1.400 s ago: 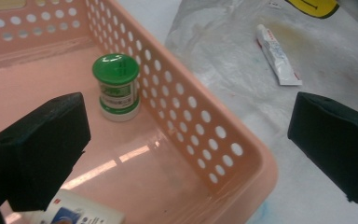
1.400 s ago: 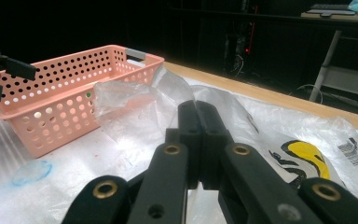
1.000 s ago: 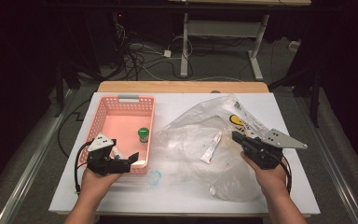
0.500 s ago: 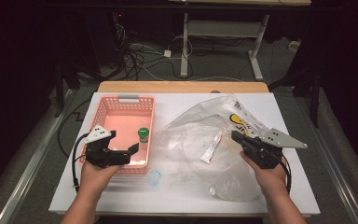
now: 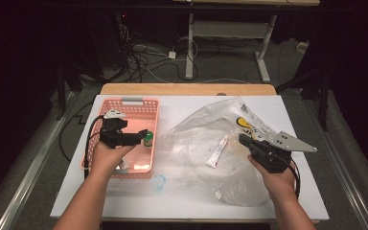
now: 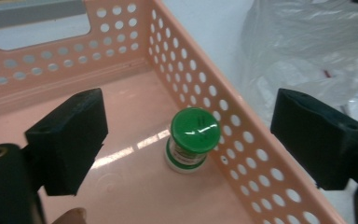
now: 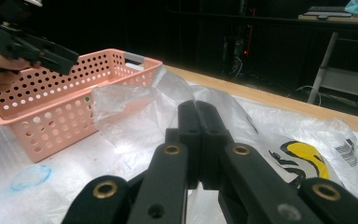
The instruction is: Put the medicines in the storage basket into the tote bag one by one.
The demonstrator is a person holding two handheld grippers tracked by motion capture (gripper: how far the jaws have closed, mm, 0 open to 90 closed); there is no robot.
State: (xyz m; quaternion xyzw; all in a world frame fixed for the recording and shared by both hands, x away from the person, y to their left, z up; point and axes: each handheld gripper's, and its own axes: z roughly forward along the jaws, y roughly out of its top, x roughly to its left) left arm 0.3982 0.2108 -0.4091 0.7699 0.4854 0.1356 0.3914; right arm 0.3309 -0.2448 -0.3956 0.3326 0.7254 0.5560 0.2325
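Hovering over the pink basket (image 5: 124, 139), the left gripper (image 6: 186, 140) spreads wide to grab the green-lidded jar (image 6: 193, 139) inside (by the basket's wall); the right gripper (image 7: 198, 140) rests, pressed together.

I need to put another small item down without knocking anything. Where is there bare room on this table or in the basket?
The basket floor left of the green-lidded jar is bare, under the open left tool. The table is free along its near edge, around a blue smudge, and at the far strip behind the bag. The plastic bag crowds the right half, where the shut right tool sits.
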